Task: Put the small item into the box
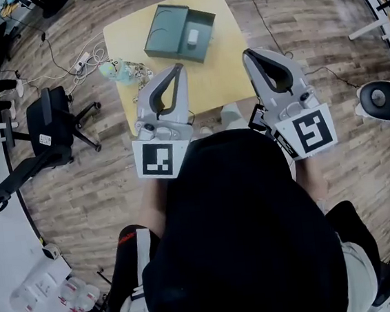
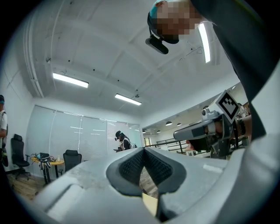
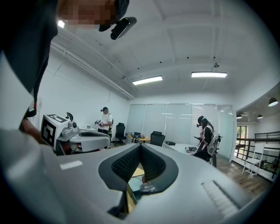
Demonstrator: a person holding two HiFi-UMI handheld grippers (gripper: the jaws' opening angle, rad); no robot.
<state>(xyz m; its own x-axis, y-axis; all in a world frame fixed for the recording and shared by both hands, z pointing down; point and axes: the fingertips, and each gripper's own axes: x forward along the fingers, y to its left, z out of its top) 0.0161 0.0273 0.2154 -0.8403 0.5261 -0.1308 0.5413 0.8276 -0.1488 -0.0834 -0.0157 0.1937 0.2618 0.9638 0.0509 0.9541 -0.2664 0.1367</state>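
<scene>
**Head view:** A person in a black hooded top (image 1: 243, 216) holds two grey moulded-plastic grippers level above a wood-plank floor (image 1: 88, 191). Both point at a small square table with a smooth pale yellow top (image 1: 223, 62) just beyond them. The left gripper (image 1: 180, 67) and the right gripper (image 1: 246, 53) each have their curved jaws closed tip to tip, with nothing held. Each carries a cube with black-and-white square markers at its near end.

On the far part of the table lies a flat dark green rectangular box (image 1: 164, 27), open and set at a slant to the table's edges. The small white item (image 1: 193, 36), a rounded block, rests in the box's right-hand part. Its long axis seems to run near to far, along the box's side wall. It is too small to tell one end from the other.

A black swivel office chair (image 1: 50, 132) stands on the floor at the left.

**Left gripper view:** The black ribbed rubber pads (image 2: 130, 168) meet at the tips and leave a teardrop gap below. Nothing sits in the gap, and only floor planks and a yellow sliver of the table show through it.

**Right gripper view:** The jaws are likewise pressed together and empty. The yellow tabletop (image 3: 138, 172) and a glimpse of the green box show through the gap between the textured pads (image 3: 124, 165).
</scene>
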